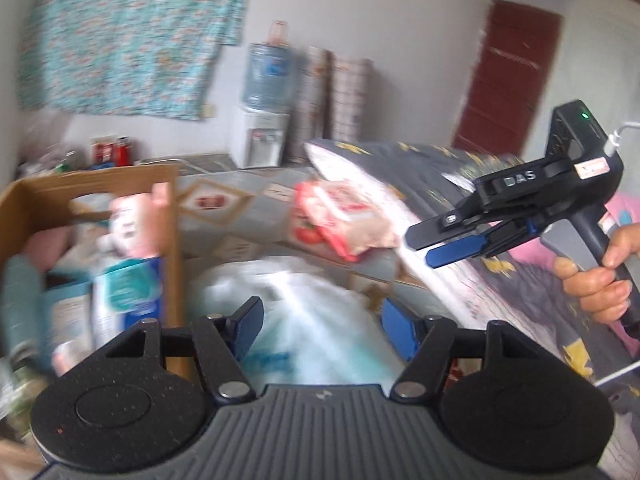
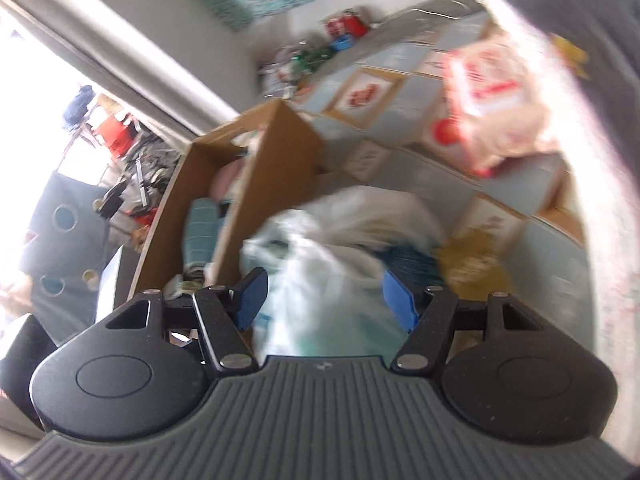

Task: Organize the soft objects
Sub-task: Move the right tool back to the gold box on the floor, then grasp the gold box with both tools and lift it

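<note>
Left wrist view: a white plastic bag (image 1: 296, 300) is seen just beside the cardboard box (image 1: 168, 200), blurred, crumpled, with pale blue patches. It is judged light, soft and slippery, best pinched at a bunched fold near its top. The left gripper (image 1: 320, 328) is held partly open, nothing gripped; likewise the right gripper (image 2: 324, 300), above the bag.

Each of the 2 fisheye views looks forward and down along its own jaws, close over the bed. The left wrist view faces the far wall, with the cardboard box (image 1: 96, 216) at left and the right gripper (image 1: 452, 246) at right. The right wrist view is rolled, and both share the box (image 2: 256, 168), the white plastic bag (image 1: 296, 304) at lower centre and the red-and-white packet (image 2: 492, 104).
</note>
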A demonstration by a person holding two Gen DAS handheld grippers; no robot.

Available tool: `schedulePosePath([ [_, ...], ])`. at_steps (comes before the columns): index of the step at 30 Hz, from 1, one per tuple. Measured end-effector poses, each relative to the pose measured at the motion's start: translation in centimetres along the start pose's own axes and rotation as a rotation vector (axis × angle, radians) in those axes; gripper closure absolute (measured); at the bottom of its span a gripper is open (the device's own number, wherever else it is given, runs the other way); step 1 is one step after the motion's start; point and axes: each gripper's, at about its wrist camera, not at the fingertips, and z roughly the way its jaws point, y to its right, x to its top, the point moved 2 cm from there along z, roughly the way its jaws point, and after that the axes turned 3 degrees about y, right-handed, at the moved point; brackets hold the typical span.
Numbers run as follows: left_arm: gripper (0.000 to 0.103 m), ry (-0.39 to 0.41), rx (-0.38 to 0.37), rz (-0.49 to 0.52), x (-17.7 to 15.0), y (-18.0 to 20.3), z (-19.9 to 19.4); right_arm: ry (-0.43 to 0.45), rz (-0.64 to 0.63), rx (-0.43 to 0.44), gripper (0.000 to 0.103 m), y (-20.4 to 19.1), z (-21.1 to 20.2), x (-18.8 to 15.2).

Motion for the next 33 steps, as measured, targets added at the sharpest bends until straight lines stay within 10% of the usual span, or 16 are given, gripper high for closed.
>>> schedulePosePath([
  [14,0.05,-0.177,-0.033,0.138,-2.4,7.7,13.0,-0.12,0.07,-0.041,0.054,10.7,6.5,1.4],
  [33,0.049,-0.369,0.073,0.158,-3.6,9.1,21.7,-0.202,0.101,0.059,0.061,13.3,10.2,1.6],
])
